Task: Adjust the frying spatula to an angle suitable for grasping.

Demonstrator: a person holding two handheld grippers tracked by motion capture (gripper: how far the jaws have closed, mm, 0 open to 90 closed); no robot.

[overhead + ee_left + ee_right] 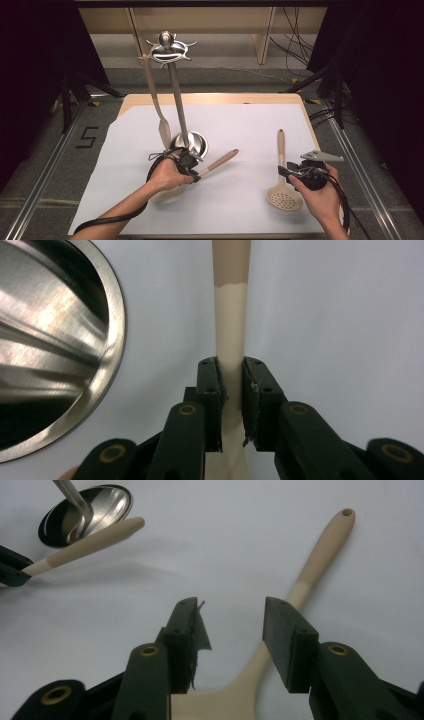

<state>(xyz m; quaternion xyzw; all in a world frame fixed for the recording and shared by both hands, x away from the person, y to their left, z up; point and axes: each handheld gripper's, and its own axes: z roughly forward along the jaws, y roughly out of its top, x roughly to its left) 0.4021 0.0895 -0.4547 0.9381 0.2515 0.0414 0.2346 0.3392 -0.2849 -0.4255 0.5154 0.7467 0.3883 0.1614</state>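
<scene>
Left gripper (192,167) clamped on beige utensil handle (230,325); right gripper (292,172) open over slotted spoon (283,192).

Left to right: hanging spatula (159,112) and steel stand base (192,142) sit just beside the left gripper, crowding its far side. Held handle points right, passing straight between the pads. Slotted spoon lies flat on white sheet (235,125), neck between the parted jaws, untouched.

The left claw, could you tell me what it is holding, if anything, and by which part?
The left claw is shut on a beige utensil, gripping its thin neck just below the wooden handle.
</scene>
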